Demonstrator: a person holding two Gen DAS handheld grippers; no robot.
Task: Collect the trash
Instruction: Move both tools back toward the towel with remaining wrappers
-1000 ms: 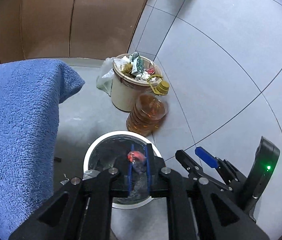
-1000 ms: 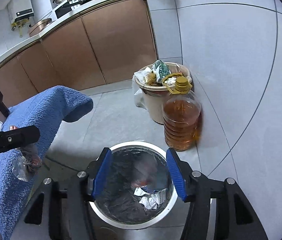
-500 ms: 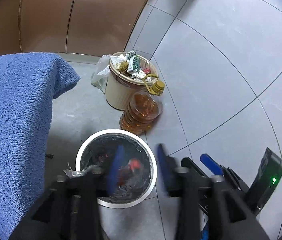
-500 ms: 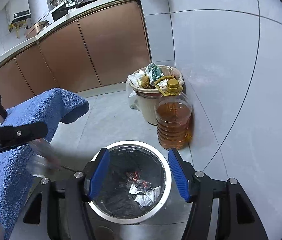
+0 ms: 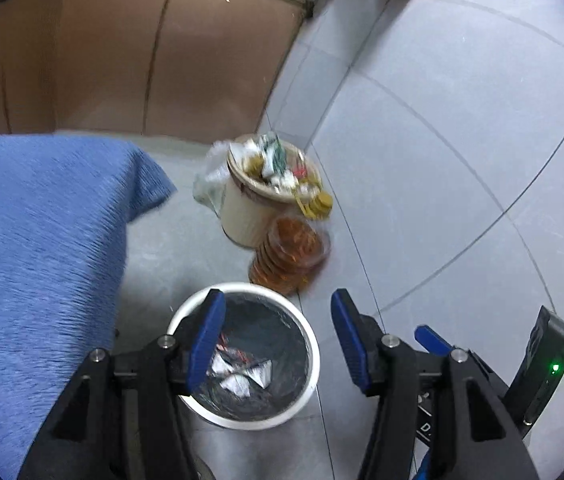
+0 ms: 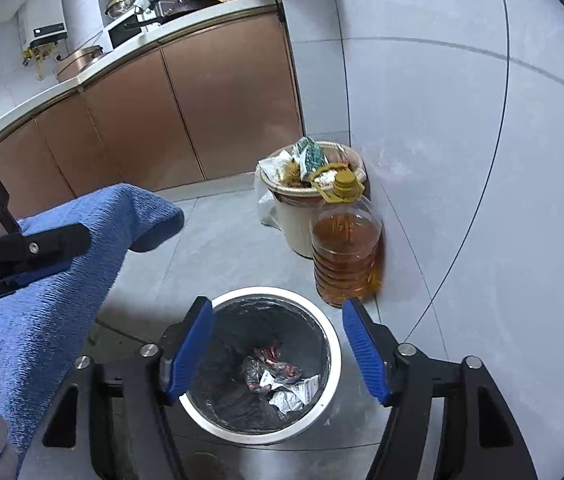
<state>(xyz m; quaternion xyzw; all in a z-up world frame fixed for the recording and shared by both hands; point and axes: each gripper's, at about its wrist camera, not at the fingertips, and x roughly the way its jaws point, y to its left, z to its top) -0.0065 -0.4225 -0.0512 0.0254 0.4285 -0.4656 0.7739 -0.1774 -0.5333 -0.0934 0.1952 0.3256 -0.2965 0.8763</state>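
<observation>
two grippers, both yours, hang over the white-rimmed waste bin (image 6: pixel 332 364) on the grey tile floor. your left gripper (image 5: pixel 277 338) has its jaws standing apart, just been opening, nothing between the blue pads. your right gripper (image 6: pixel 277 350) is the same: jaws just been opening, gap empty, bin mouth showing through. the trash (image 6: pixel 277 378), crumpled wrappers with white and red bits, lies at the bottom of the black liner. beside the bin stands a cooking oil jug (image 6: pixel 346 248), touching a beige bin heaped with rubbish (image 6: pixel 298 216). a blue towel (image 5: pixel 37 248) drapes on the left. brown cabinets (image 6: pixel 201 108) behind.
</observation>
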